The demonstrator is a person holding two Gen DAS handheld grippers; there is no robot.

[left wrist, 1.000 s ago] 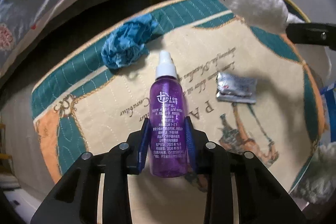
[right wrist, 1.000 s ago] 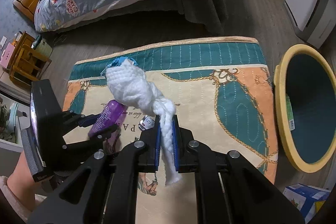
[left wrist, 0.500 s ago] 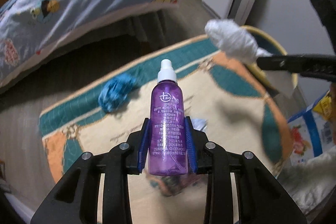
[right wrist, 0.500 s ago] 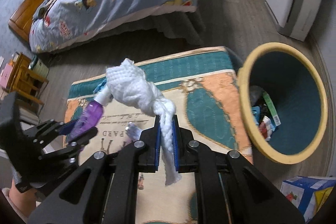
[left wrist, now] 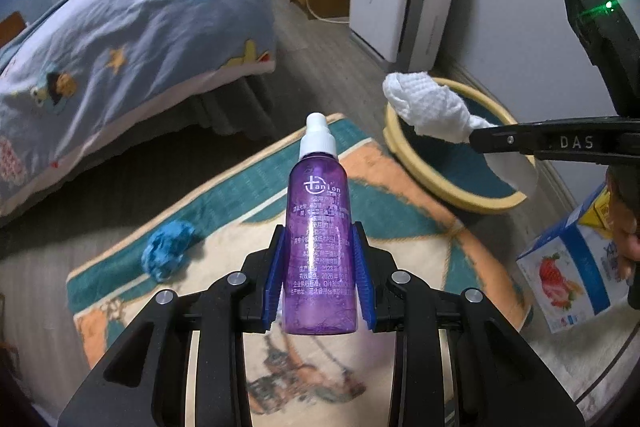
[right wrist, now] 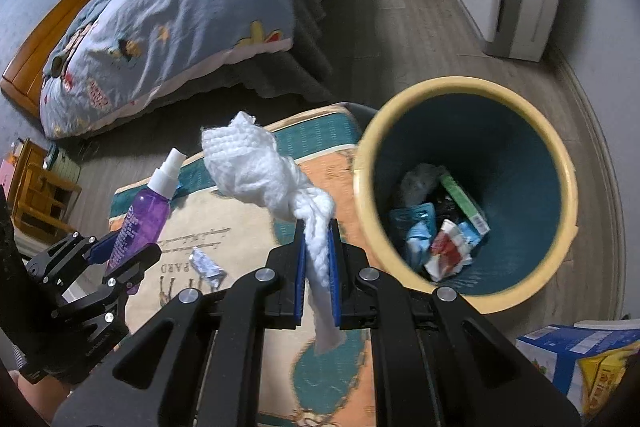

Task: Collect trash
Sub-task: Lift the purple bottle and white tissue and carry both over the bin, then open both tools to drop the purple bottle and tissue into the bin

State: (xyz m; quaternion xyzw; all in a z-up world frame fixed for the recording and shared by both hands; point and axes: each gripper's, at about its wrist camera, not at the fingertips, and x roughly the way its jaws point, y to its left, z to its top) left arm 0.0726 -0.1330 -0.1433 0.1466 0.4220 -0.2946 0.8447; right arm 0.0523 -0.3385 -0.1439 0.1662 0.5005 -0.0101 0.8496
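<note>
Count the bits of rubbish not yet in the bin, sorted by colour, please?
White: 1, the cloth wad
Purple: 1, the spray bottle
Blue: 1, the crumpled paper
Silver: 1, the foil wrapper
Total: 4

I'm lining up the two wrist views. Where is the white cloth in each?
Left wrist: white cloth upper right, pinched by the right gripper, over the bin.
Right wrist: white cloth centre, rising from the right gripper.
Shared landmark: the yellow-rimmed bin.

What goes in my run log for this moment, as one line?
left hand-held gripper: shut on purple bottle | right hand-held gripper: shut on white cloth | bin: holds trash
</note>
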